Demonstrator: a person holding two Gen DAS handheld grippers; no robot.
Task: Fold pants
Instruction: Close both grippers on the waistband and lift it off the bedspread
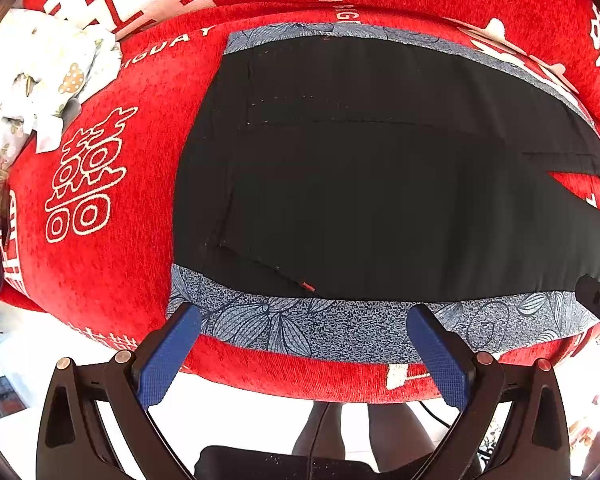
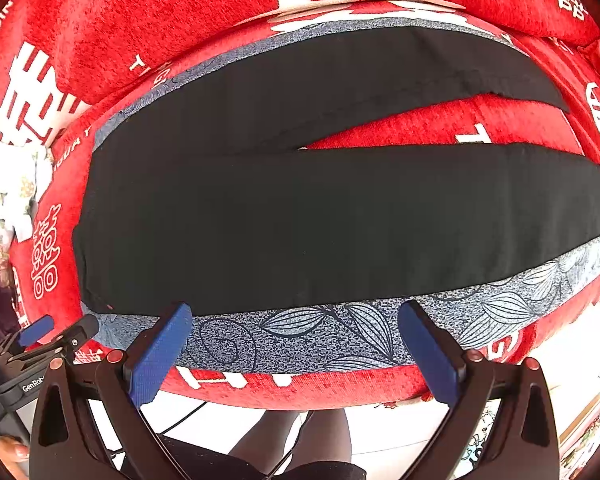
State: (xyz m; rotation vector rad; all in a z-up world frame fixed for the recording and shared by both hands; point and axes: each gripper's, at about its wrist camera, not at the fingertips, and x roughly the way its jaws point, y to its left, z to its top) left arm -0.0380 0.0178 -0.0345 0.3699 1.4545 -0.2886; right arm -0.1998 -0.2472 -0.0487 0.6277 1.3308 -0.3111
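Observation:
The black pants (image 1: 380, 184) lie flat on a red sofa seat, with blue leaf-patterned strips (image 1: 300, 328) along their near and far edges. The waist is at the left and the two legs (image 2: 380, 216) run right, split by a red gap. My left gripper (image 1: 304, 314) is open and empty over the near patterned strip by the waist. My right gripper (image 2: 296, 310) is open and empty over the near strip (image 2: 340, 336) of the near leg. The left gripper's tip shows at the lower left in the right wrist view (image 2: 66, 334).
The red sofa cover (image 1: 112, 272) bears white characters, and its backrest (image 2: 180, 20) rises behind the pants. A white floral cloth (image 1: 40, 76) lies bunched at the far left. The sofa's front edge drops to a white floor (image 2: 380, 432), where the person's legs stand.

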